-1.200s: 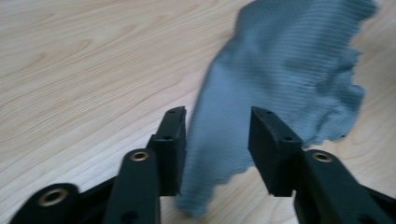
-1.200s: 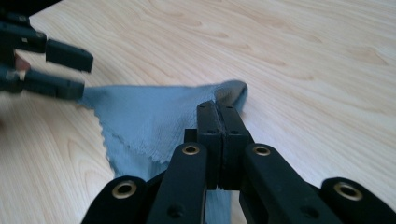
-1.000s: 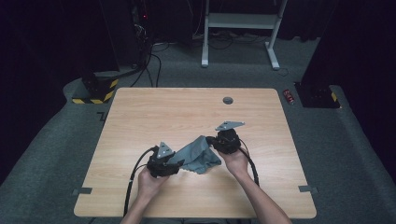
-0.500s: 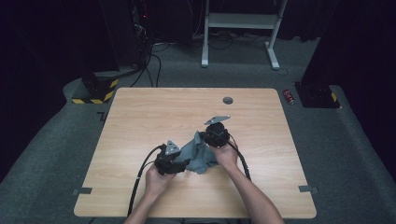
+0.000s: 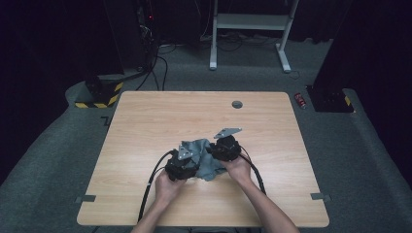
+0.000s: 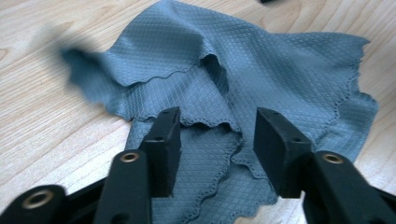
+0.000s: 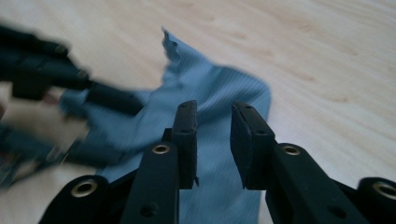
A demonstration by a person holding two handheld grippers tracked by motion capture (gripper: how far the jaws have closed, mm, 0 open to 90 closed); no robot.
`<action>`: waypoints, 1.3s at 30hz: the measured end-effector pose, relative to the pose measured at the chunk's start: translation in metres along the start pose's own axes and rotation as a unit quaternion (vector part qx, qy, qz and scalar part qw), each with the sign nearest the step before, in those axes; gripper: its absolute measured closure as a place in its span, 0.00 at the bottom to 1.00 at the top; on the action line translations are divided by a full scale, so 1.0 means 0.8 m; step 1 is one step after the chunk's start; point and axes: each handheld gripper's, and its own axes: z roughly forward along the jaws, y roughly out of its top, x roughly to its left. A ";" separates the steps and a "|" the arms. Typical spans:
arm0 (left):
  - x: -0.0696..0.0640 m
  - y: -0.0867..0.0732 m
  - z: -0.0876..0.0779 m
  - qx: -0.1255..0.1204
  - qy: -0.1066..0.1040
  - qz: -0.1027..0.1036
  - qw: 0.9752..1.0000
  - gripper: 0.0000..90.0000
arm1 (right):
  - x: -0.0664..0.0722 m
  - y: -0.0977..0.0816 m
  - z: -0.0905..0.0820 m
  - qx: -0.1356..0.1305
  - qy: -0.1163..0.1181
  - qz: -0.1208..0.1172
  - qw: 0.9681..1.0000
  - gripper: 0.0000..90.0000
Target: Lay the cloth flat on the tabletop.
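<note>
The blue cloth (image 5: 204,158) lay half-folded and rumpled on the table (image 5: 145,126), the left gripper (image 6: 217,135) closing and the right gripper (image 7: 212,135) opening, fingers gripping nothing, tidying left.

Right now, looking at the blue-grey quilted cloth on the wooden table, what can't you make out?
- High view: the middle of the blue-grey quilted cloth, hidden under both hand-held grippers.
- Right gripper view: the left hand-held gripper, smeared by motion blur.
- Left gripper view: the cloth's near edge, cut off behind the black jaws; its far left corner is blurred.
</note>
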 end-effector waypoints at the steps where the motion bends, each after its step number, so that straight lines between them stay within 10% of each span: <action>1: 0.000 0.000 0.001 0.001 0.002 0.000 1.000 0.63 | 0.004 -0.005 -0.002 0.002 0.004 -0.009 1.000 0.77; 10: 0.006 0.007 0.002 0.022 0.017 0.020 0.999 0.93 | 0.047 -0.038 0.006 0.032 0.033 -0.083 0.996 0.69; 18: 0.026 0.017 -0.004 0.019 0.041 0.001 0.999 0.97 | 0.065 -0.044 0.020 0.040 0.060 -0.108 0.991 0.68; 26: 0.040 0.007 -0.003 0.022 0.047 -0.019 0.998 0.97 | 0.076 -0.048 0.030 0.058 0.057 -0.140 0.987 0.99; 39: 0.046 0.000 -0.007 0.023 0.048 -0.021 0.998 0.97 | 0.033 -0.022 -0.024 -0.011 -0.008 -0.084 0.996 1.00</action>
